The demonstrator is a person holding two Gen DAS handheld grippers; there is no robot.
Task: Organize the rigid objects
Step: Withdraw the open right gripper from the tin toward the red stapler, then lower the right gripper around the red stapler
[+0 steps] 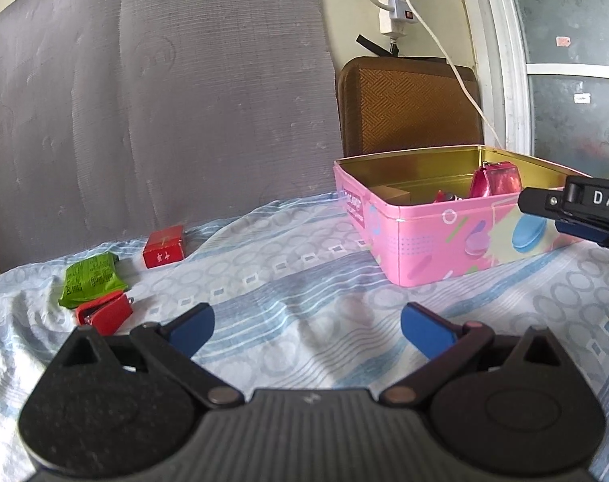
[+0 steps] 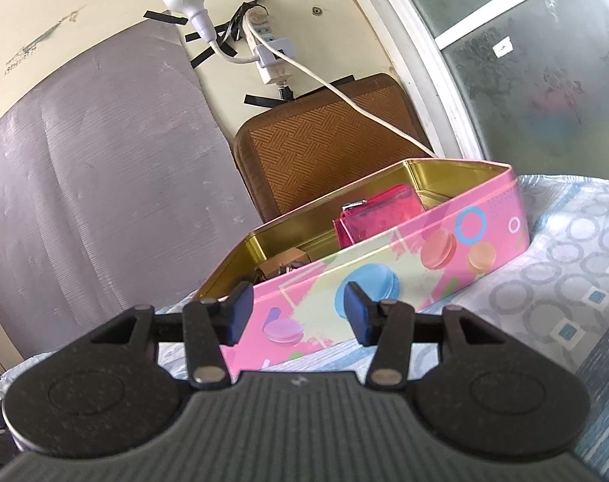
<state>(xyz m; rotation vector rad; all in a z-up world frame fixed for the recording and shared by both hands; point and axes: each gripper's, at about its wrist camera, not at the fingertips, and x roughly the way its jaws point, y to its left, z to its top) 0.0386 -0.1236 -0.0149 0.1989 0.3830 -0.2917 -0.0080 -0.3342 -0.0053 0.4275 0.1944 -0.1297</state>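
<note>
A pink tin box [image 1: 436,237] with a gold inside stands open on the bed, holding a magenta pouch [image 1: 497,180] and small items. On the sheet to the left lie a red box [image 1: 163,247], a green packet [image 1: 90,279] and a red stapler [image 1: 105,315]. My left gripper [image 1: 306,327] hovers open over bare sheet, nothing between its blue pads. In the right wrist view my right gripper [image 2: 298,313] stands open just in front of the tin's [image 2: 384,273] long side, nothing held. The magenta pouch [image 2: 378,217] leans inside. The right gripper's body shows at the left view's right edge.
A grey mat [image 1: 155,100] and a brown woven pad [image 1: 412,108] lean on the wall behind the bed. A white power strip [image 2: 272,52] with cables hangs above the tin. A frosted window [image 2: 525,80] is on the right. The patterned sheet [image 1: 304,265] covers the bed.
</note>
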